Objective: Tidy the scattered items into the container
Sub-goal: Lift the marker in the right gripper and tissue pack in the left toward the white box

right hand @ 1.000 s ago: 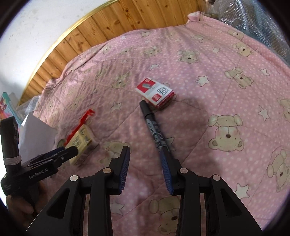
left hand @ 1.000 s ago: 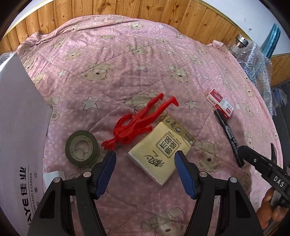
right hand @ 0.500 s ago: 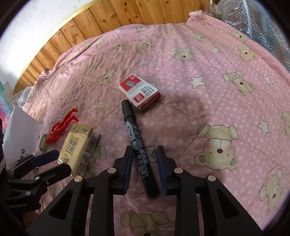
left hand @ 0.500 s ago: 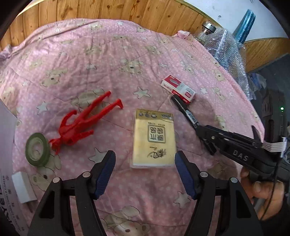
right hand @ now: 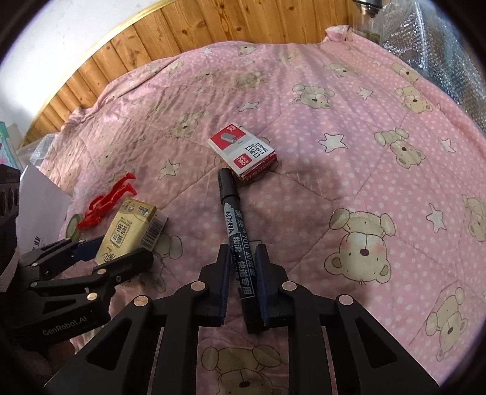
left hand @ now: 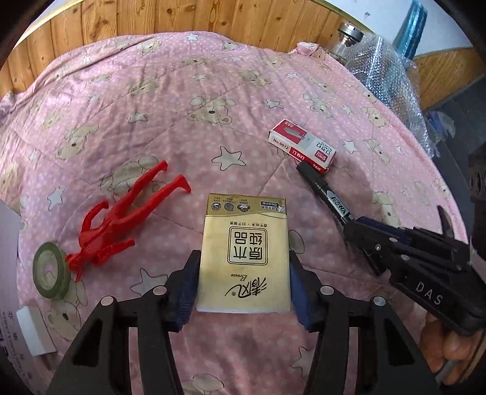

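Note:
A gold tissue pack (left hand: pixel 244 246) lies on the pink quilt (left hand: pixel 212 100), and my left gripper (left hand: pixel 244 279) is shut on its near end, one blue pad against each side. The black marker (right hand: pixel 231 212) points away from me with my right gripper (right hand: pixel 243 267) shut on its rear half. A red-and-white staple box (right hand: pixel 243 152) lies just past the marker's cap. Left of the tissue pack lie a red plastic figure (left hand: pixel 121 218) and a green tape roll (left hand: pixel 50 275). A white container (right hand: pixel 39 206) shows only in part at the left edge.
A small white block (left hand: pixel 35 331) lies near the tape roll. A wooden panel wall (left hand: pixel 182 18) runs behind the bed. A glass jar (left hand: pixel 349 39) and bubble wrap (left hand: pixel 391 76) stand at the far right. A hand (left hand: pixel 449 343) holds the right gripper.
My left gripper swung right from the red figure, moved onto the tissue pack and shut on it. My right gripper slid forward along the marker and shut on it.

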